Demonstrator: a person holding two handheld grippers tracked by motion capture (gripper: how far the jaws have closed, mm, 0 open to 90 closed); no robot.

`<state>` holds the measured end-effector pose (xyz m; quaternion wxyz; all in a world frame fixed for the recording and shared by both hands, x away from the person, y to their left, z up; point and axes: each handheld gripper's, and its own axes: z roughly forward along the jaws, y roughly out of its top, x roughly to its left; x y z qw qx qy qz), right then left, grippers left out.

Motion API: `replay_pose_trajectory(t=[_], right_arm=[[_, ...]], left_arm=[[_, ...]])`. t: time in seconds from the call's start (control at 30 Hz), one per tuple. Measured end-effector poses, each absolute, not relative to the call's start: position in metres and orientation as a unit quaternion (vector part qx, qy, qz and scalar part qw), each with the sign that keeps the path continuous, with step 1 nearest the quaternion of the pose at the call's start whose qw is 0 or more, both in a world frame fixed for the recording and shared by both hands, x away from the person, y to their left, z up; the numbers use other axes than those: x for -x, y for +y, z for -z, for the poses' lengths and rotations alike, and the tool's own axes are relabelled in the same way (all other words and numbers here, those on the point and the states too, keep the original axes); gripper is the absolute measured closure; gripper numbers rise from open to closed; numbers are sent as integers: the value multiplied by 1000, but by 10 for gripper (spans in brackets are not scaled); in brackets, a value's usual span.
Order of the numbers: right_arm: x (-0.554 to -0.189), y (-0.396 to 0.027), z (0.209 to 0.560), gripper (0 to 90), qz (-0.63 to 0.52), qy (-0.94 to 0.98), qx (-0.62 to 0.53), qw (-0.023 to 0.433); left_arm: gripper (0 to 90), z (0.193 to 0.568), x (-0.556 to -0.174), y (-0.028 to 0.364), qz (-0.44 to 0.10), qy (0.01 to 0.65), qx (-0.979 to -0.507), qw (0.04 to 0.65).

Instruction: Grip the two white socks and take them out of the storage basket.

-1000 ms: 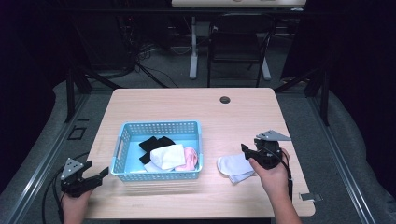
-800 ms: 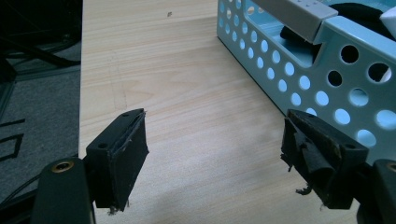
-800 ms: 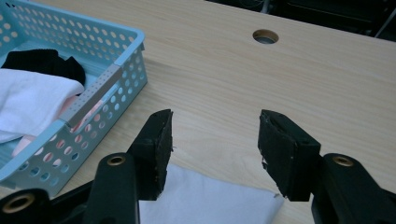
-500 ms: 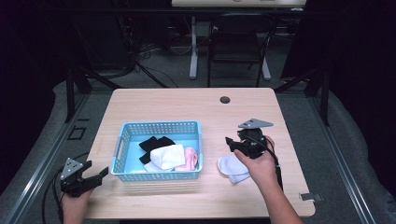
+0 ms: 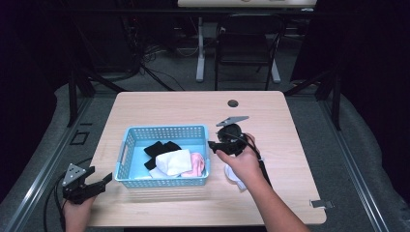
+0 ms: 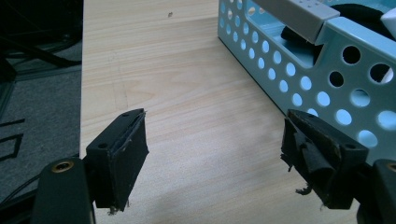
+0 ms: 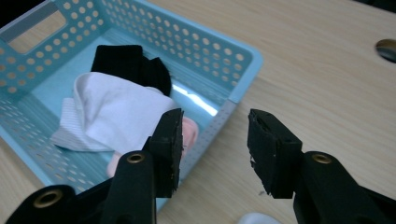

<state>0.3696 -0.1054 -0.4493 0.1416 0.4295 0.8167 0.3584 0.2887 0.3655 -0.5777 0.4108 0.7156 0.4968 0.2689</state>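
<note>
Wooden table carries a light-blue perforated plastic basket, left of centre. Inside it: a black sock toward the far side, a white sock lying over it, a pink sock against the right wall. Another white sock lies on the table just right of the basket, partly under the person's right hand.

Right gripper hovers over the basket's right rim, jaws spread, nothing between them. Left gripper sits low at the table's near-left corner, beside the basket, jaws spread wide and empty.

Judgement: the socks are light, soft and limp, not fragile; they will drape and bunch. Best hold is a pinch on a raised fold or the cuff, closing fully, since thin fabric can slip.
</note>
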Motion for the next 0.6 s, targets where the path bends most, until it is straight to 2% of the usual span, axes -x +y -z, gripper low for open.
replay_pose_trajectory(t=[0.3,0.6], right_arm=[[-381,-63,464,655,-335,836,-425,92],[-393,-34,487,656,-298,851,-426,72]], left_arm=[[223,578,-289,366,-270,497,-713,414],[223,578,-289,366,-270,496,-714,414]])
